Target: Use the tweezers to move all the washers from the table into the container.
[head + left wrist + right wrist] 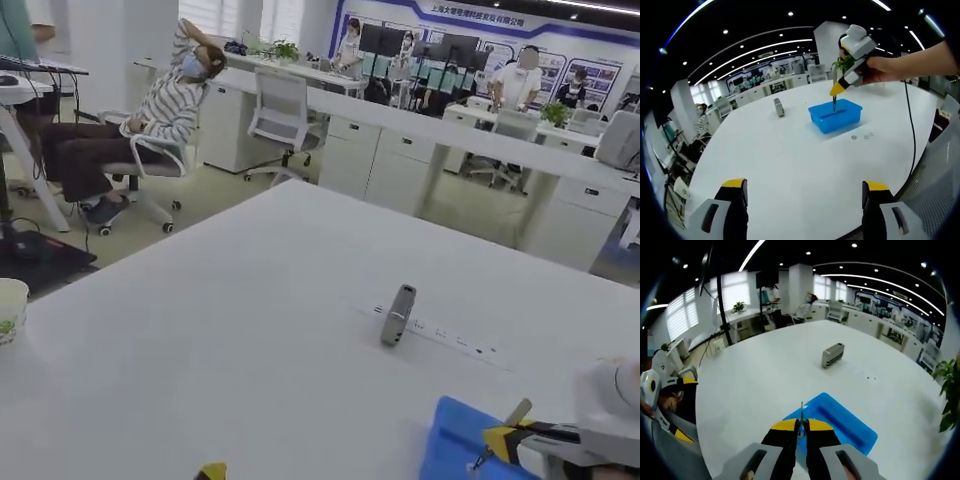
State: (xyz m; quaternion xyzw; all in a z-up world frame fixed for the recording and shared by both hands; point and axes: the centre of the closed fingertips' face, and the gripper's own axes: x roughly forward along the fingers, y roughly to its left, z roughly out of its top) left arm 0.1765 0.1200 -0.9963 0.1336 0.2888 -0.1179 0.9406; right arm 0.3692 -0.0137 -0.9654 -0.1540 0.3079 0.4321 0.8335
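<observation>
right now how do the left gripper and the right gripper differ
The left gripper has its jaws wide apart and empty; the right gripper has its jaws shut on the tweezers. The left gripper hangs over bare table; the right gripper is above the blue container, tweezers pointing down at it. Both have yellow-tipped jaws.
</observation>
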